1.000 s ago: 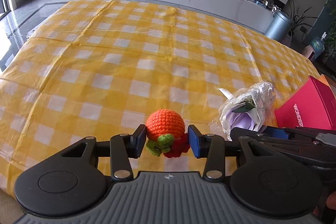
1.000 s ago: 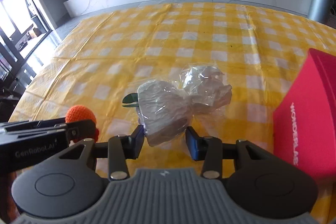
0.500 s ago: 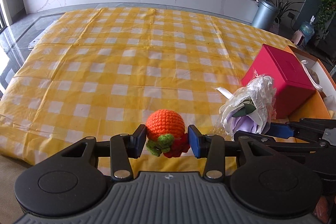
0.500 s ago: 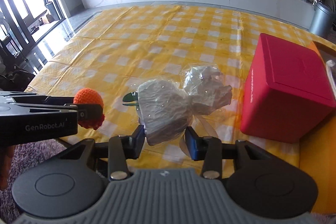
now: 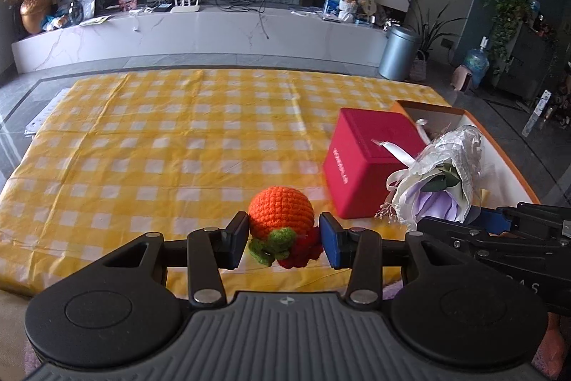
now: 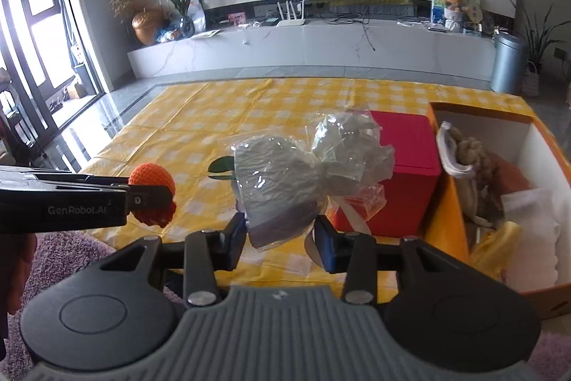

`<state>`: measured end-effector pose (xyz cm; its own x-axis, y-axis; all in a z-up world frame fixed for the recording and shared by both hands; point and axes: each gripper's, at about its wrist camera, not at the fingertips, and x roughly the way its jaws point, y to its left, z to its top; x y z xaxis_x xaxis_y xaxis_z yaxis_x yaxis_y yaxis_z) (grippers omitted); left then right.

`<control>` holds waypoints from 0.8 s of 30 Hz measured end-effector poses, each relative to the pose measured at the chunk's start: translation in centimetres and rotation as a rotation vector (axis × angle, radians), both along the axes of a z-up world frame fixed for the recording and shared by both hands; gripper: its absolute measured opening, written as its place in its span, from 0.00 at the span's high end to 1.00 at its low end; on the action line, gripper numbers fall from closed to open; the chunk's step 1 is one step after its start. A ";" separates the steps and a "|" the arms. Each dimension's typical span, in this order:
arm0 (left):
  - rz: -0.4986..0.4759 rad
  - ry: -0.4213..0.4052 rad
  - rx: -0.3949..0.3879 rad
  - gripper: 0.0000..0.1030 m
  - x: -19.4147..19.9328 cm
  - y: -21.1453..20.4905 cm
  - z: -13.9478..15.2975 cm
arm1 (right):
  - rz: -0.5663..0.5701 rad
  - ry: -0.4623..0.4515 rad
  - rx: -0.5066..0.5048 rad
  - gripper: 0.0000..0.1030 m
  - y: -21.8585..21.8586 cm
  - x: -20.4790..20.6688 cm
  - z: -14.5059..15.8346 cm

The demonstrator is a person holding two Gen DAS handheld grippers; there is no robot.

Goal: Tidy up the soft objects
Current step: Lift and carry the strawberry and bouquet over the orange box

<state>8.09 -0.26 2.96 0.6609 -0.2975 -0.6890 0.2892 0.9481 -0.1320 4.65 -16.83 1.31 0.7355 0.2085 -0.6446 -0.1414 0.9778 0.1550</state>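
My left gripper (image 5: 283,243) is shut on an orange crocheted ball (image 5: 281,210) with green and red knitted bits under it, held in the air above the near edge of the yellow checked cloth (image 5: 171,145). In the right wrist view the same crocheted ball (image 6: 151,179) hangs at the left. My right gripper (image 6: 280,240) is shut on a flower wrapped in clear and white film (image 6: 285,188), also lifted off the cloth. That wrapped flower (image 5: 440,184), with purple petals, appears at the right of the left wrist view.
A red box (image 6: 403,166) stands on the cloth beside an open orange box with white inner walls (image 6: 535,145) that holds several soft things. Beyond the cloth are grey floor, a long white cabinet (image 5: 200,31) and a metal bin (image 5: 398,52). A purple rug (image 6: 67,249) lies below.
Both grippers have risen and pulled back from the cloth with their objects still held. The red box and the open orange box have come into view at the right.
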 end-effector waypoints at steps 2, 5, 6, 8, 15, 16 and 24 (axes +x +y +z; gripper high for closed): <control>-0.042 -0.013 -0.009 0.53 -0.1 -1.6 0.4 | -0.037 -0.023 0.002 0.60 -1.7 -0.9 0.5; -0.111 -0.021 -0.026 0.53 -0.1 -4.2 0.8 | -0.086 -0.045 -0.001 0.60 -4.2 -2.0 1.0; -0.134 -0.024 -0.031 0.53 0.0 -5.2 0.9 | -0.101 -0.049 -0.001 0.60 -4.9 -2.3 1.0; -0.180 -0.038 -0.035 0.52 0.3 -7.1 1.1 | -0.134 -0.054 -0.004 0.60 -6.9 -2.9 1.1; -0.332 -0.076 -0.001 0.53 1.6 -13.4 1.0 | -0.198 -0.045 -0.065 0.60 -12.0 -2.9 0.5; -0.348 -0.077 0.006 0.52 2.0 -14.2 0.9 | -0.201 -0.042 -0.076 0.60 -12.5 -2.7 0.3; -0.462 -0.073 0.060 0.52 5.4 -19.4 -0.4 | -0.161 -0.022 -0.183 0.60 -17.6 0.7 -0.2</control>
